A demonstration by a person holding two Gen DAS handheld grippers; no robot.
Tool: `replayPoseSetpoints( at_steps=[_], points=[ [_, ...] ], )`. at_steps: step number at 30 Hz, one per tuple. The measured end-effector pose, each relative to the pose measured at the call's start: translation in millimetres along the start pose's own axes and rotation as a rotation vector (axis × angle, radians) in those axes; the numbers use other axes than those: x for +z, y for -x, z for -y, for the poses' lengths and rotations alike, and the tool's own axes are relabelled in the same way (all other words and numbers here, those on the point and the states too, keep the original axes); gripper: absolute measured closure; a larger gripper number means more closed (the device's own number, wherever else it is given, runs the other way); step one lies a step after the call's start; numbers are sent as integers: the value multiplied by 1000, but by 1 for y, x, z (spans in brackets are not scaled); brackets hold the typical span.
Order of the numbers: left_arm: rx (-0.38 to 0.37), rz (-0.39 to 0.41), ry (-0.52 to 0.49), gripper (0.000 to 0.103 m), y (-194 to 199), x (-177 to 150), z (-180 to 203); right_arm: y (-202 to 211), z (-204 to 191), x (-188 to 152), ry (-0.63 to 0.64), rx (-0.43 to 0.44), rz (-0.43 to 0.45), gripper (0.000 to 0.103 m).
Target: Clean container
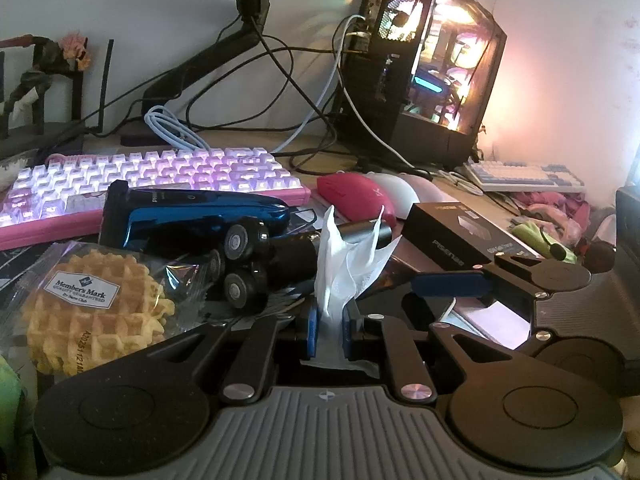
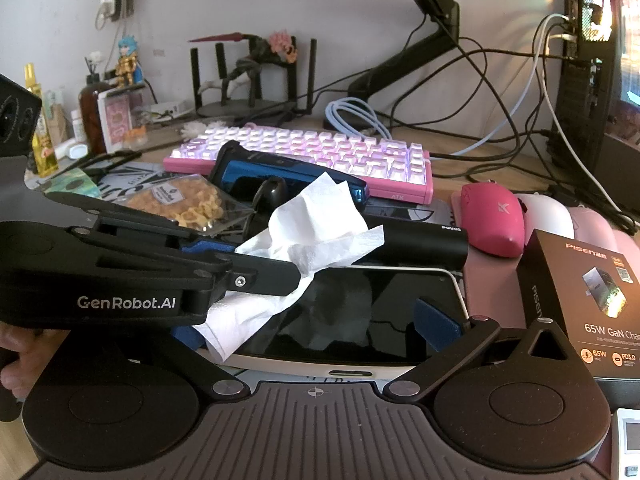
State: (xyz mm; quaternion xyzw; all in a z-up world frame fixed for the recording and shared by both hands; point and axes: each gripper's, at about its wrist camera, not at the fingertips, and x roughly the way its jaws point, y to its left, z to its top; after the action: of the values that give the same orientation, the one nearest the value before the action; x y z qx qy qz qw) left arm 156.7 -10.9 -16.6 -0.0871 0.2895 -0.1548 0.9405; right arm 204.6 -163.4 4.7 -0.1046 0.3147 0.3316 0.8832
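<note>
My left gripper (image 1: pixel 330 326) is shut on a crumpled white tissue (image 1: pixel 344 264); the tissue sticks up between its blue pads. In the right wrist view the left gripper (image 2: pixel 224 276) reaches in from the left and holds the tissue (image 2: pixel 316 236) over a white-edged phone (image 2: pixel 340 312) with a dark screen. My right gripper (image 2: pixel 308 328) holds the phone by its sides, one blue pad (image 2: pixel 436 324) against its right edge; the left pad is mostly hidden by the tissue. The right gripper also shows in the left wrist view (image 1: pixel 452 284), over the phone (image 1: pixel 492 320).
The desk is crowded: a wrapped waffle (image 1: pixel 96 304), a blue electric shaver (image 1: pixel 200 220), a black cylinder (image 2: pixel 420 240), a pink keyboard (image 2: pixel 320 156), a pink mouse (image 2: pixel 492 220), white mice (image 2: pixel 548 216), a charger box (image 2: pixel 588 292), a lit PC case (image 1: pixel 432 68) and cables.
</note>
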Motion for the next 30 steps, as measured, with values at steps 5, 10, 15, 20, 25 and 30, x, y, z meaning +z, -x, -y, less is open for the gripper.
replayPoseSetpoints(
  at_steps=[5, 10, 15, 20, 25, 30],
  points=[
    [0, 0, 2, 87, -1, 0, -2, 0, 0, 0, 0, 0, 0, 0],
    [-6, -2, -3, 87, -1, 0, -2, 0, 0, 0, 0, 0, 0, 0],
    [-2, -1, -1, 87, -1, 0, -1, 0, 0, 0, 0, 0, 0, 0],
    [4, 1, 2, 87, -1, 1, -1, 0, 0, 0, 0, 0, 0, 0],
    [-2, 0, 1, 87, -1, 1, -2, 0, 0, 0, 0, 0, 0, 0],
    [-13, -3, -8, 87, -1, 1, 0, 0, 0, 0, 0, 0, 0, 0]
  ],
)
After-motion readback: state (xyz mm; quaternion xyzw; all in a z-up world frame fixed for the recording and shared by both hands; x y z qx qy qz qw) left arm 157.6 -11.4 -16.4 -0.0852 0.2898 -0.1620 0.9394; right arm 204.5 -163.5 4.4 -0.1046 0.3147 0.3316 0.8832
